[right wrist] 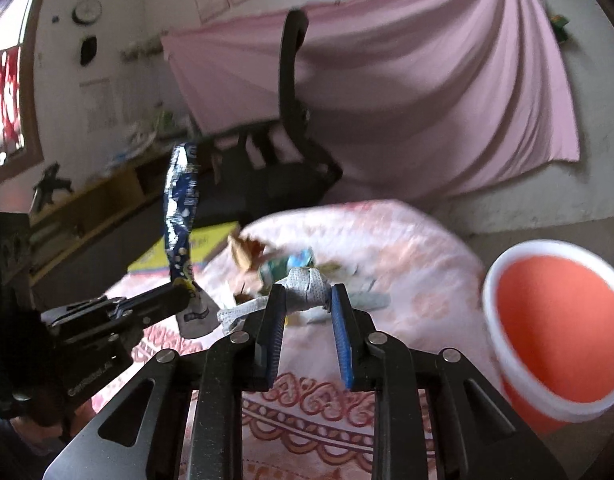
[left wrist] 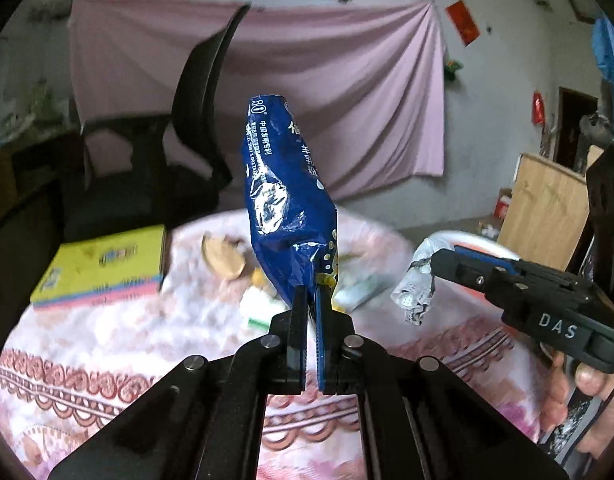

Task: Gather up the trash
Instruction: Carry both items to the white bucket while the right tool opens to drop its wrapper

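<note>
- While both handheld grippers hover over a round table covered in a pink patterned cloth (left wrist: 107, 344), each one carries a piece of trash.
- Left gripper (left wrist: 311, 300): its jaws are closed tight on the bottom edge of a crumpled blue foil snack bag with white print (left wrist: 283, 200), which stands upright above the fingertips, clear of the table.
- Right gripper (right wrist: 307, 300): its jaws are clamped on a crumpled white tissue wad with a dotted texture (right wrist: 305, 290), pinched between a black finger and a blue-padded one; a tail of tissue hangs out to the left.
- An orange plastic bin with a white rim (right wrist: 555, 320) stands off the table's right edge, near the right gripper, its mouth open.
- More litter lies in the middle of the table: a brown peel-like scrap (left wrist: 223, 258) and some pale wrappers (left wrist: 259, 308), blurred.
- A yellow box with pink edges (left wrist: 103, 268) rests on the table's far left, in front of a black office chair (left wrist: 179, 140).
- A pink sheet (left wrist: 347, 80) hangs on the wall behind.
</note>
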